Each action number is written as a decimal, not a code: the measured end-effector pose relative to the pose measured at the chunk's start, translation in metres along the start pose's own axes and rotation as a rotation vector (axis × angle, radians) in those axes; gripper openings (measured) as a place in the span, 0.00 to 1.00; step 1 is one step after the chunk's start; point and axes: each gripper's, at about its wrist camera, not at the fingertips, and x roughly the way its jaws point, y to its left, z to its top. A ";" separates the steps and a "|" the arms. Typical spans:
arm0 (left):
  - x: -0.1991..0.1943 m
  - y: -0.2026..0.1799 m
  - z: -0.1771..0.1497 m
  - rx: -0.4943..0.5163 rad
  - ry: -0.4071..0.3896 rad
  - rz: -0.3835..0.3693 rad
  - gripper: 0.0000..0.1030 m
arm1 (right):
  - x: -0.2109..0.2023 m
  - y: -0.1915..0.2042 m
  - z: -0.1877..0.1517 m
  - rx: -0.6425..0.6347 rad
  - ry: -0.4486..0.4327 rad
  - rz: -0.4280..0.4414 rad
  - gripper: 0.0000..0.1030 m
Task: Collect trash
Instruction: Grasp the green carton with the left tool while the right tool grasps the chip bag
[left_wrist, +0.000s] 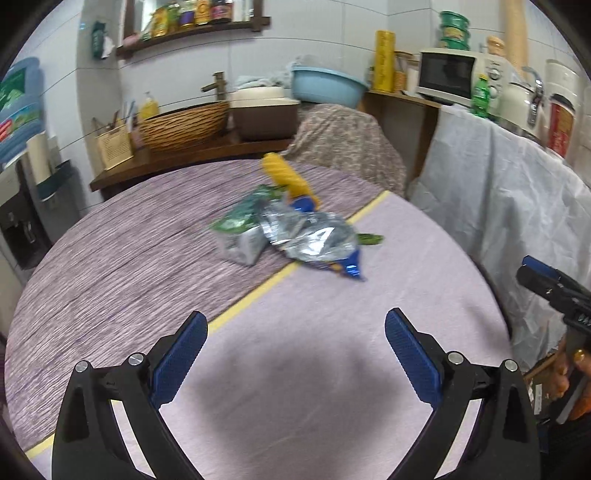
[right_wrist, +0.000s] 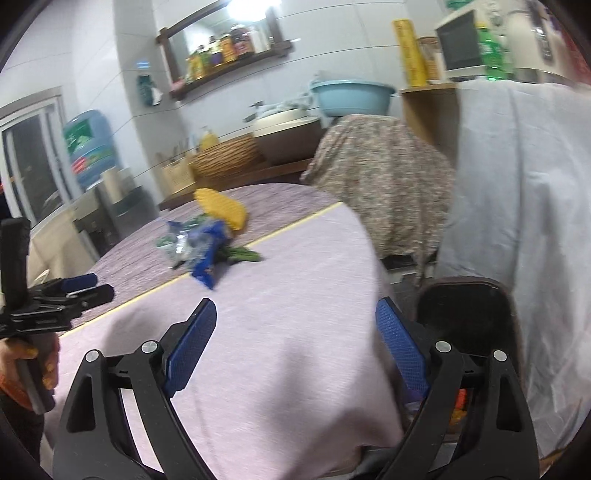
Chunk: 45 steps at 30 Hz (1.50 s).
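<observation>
One round table (left_wrist: 110, 266), half in a striped purple cloth, half in a plain pink one (left_wrist: 369, 295), one yellow tape line (left_wrist: 258, 291) between them. One black bin (right_wrist: 465, 306) sits just off the table's right edge, near your right tongs (right_wrist: 295, 332). One trash pile (left_wrist: 288, 229) lies mid-table across the tape: one yellow bag (left_wrist: 288, 177), one silver-and-blue foil wrapper (left_wrist: 317, 240), one green wrapper (left_wrist: 240, 218), one small green scrap (left_wrist: 369, 239). Edges are blurred, so the count is rough. Your left tongs (left_wrist: 295, 343) are spread wide over the pink cloth, holding nothing; the pile is well ahead of them, apart. Your right tongs are spread too, holding nothing, over the table's right edge; the pile is ahead and to the left.
</observation>
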 end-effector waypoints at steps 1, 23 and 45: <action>0.000 0.008 -0.001 -0.009 0.000 0.012 0.93 | 0.004 0.008 0.003 -0.008 0.006 0.020 0.85; 0.020 0.077 -0.010 -0.063 0.033 0.071 0.92 | 0.157 0.119 0.048 -0.278 0.234 0.034 0.60; 0.059 0.059 0.034 -0.004 0.033 0.066 0.92 | 0.113 0.095 0.029 -0.240 0.233 0.104 0.09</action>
